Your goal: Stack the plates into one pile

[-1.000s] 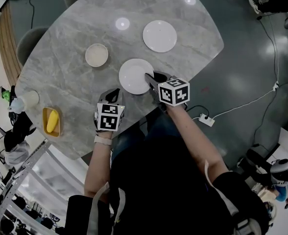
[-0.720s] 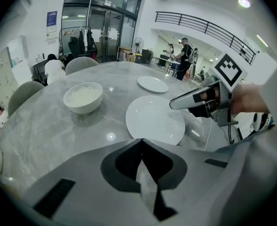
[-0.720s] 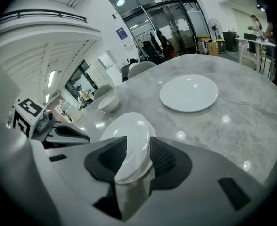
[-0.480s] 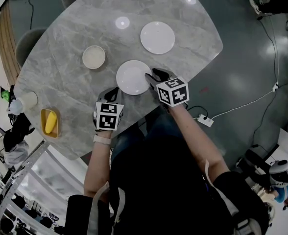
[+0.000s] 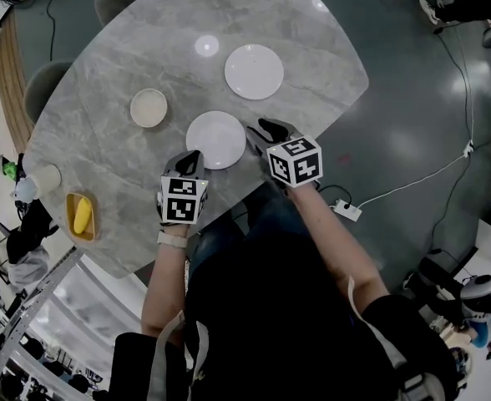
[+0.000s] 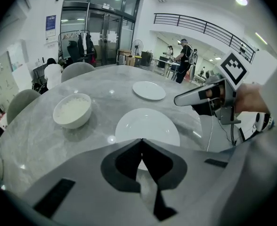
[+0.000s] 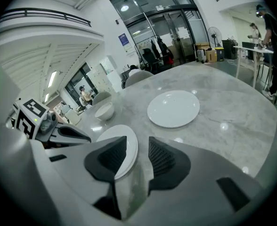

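Plate [image 5: 215, 139] lies just beside parted right tongs [image 5: 256, 129].

The near round white plate [image 5: 216, 139] lay straight ahead of my tools, with my left gripper [image 5: 190, 157] at its near-left rim and my right gripper [image 5: 259, 129] at its right rim, so both flanks were taken. Beyond it, a strip of bare grey marble table [image 5: 312, 48] ran free up to the far round white plate [image 5: 254, 71]. A cream round bowl [image 5: 149, 107] stood left of the near plate, apart from it, with bare stone between. On my right the table edge gave way to open dark floor [image 5: 412, 124].
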### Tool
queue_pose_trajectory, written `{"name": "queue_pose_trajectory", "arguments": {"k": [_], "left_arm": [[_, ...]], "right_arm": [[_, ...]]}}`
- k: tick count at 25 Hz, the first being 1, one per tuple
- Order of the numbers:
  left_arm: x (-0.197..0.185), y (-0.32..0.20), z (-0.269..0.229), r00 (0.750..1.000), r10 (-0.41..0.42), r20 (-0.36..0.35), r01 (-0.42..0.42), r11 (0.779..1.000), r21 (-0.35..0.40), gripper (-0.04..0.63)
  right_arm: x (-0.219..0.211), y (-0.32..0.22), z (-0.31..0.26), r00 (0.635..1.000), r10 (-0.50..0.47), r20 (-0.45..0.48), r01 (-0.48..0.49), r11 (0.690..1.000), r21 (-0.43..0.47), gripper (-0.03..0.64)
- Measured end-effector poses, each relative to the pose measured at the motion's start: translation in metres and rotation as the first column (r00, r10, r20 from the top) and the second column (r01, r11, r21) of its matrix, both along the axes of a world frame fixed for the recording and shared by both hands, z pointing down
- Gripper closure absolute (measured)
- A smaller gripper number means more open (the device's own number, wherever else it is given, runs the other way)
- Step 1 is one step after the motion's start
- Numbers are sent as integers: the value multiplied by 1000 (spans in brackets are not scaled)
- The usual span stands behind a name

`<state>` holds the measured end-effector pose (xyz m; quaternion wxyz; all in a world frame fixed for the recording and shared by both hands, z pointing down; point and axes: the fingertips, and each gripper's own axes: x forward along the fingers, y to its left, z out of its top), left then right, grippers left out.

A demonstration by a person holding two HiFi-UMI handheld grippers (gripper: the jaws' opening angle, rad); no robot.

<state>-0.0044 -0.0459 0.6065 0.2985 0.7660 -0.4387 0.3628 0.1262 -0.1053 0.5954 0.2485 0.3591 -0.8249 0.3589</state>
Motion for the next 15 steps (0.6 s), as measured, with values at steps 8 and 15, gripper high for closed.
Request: {"name": "queue_pose_trajectory", "arguments": {"k": [8,15], "left_arm": [[33,-23,-17,999,-42,-9,43,998,46,588],[55,-38,-34,999,4,-33,-1,996,93,588]], "right_arm": [[34,-3,-15,1000,-6,3,6,999,34,506],[53,-2,-28,999,32,-24,-30,997,68,551]]}}
